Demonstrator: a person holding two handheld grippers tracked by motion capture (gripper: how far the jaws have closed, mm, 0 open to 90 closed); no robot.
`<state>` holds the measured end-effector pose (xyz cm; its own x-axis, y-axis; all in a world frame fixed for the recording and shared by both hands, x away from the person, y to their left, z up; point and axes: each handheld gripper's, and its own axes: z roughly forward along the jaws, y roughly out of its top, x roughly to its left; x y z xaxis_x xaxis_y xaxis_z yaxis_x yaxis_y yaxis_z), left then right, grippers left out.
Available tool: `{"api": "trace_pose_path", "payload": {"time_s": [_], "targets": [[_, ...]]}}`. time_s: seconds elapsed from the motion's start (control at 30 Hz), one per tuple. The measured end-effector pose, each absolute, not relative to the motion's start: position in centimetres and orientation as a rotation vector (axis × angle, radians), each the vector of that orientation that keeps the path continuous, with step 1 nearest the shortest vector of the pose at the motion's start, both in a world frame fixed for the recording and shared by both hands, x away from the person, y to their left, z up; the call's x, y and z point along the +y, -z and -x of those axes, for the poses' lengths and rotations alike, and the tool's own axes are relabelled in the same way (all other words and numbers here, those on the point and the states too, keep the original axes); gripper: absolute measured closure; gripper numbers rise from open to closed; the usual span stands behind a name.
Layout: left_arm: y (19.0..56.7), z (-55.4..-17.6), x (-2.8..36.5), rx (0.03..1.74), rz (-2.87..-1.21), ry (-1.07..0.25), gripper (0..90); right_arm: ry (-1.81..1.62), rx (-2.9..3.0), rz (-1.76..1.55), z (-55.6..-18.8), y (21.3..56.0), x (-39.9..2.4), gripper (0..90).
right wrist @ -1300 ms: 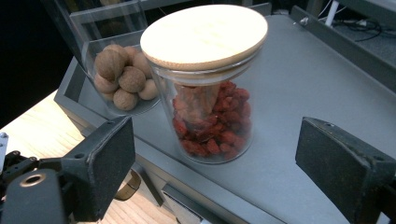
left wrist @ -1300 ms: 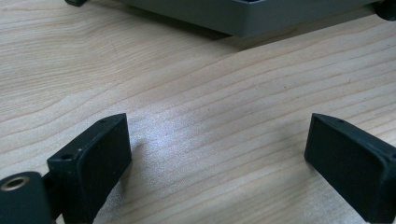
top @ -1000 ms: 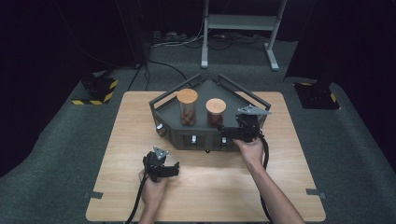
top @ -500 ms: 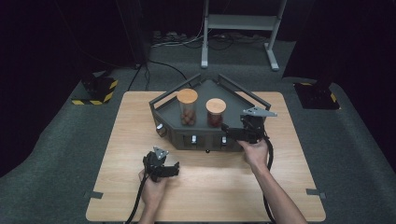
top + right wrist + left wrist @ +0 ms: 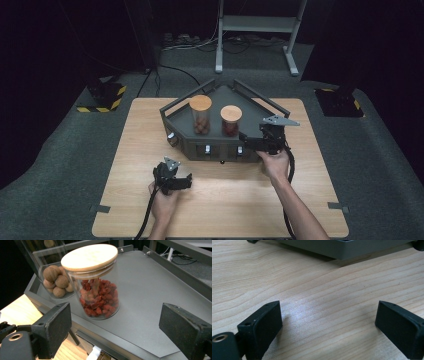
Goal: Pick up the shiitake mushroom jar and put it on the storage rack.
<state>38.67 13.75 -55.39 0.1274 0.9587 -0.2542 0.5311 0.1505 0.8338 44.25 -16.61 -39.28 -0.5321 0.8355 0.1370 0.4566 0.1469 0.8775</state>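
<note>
right gripper (image 5: 115, 322) jaws just widened, nothing between | faces berry jar (image 5: 96, 281) upright in grey tray (image 5: 250, 112) beside nut jar (image 5: 201, 115), ready for grasp | left gripper (image 5: 329, 320) released, low over worktop (image 5: 125, 150)

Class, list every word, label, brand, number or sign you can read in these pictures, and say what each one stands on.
None: no readable text anywhere.
Jar of red dried fruit: plain wooden lid, no label.
Jar of nuts: no label.
Grey tray: small pale tabs on its front wall, too small to read.
</note>
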Motion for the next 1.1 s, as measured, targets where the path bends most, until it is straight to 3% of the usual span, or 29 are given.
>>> {"api": "trace_pose_path", "payload": {"time_s": [1.1], "targets": [[55.4,-38.7,13.8,1.524,-1.507,-0.597,6.7,-1.340,2.020,-1.243,-43.2,40.0,-18.7,5.7]]}}
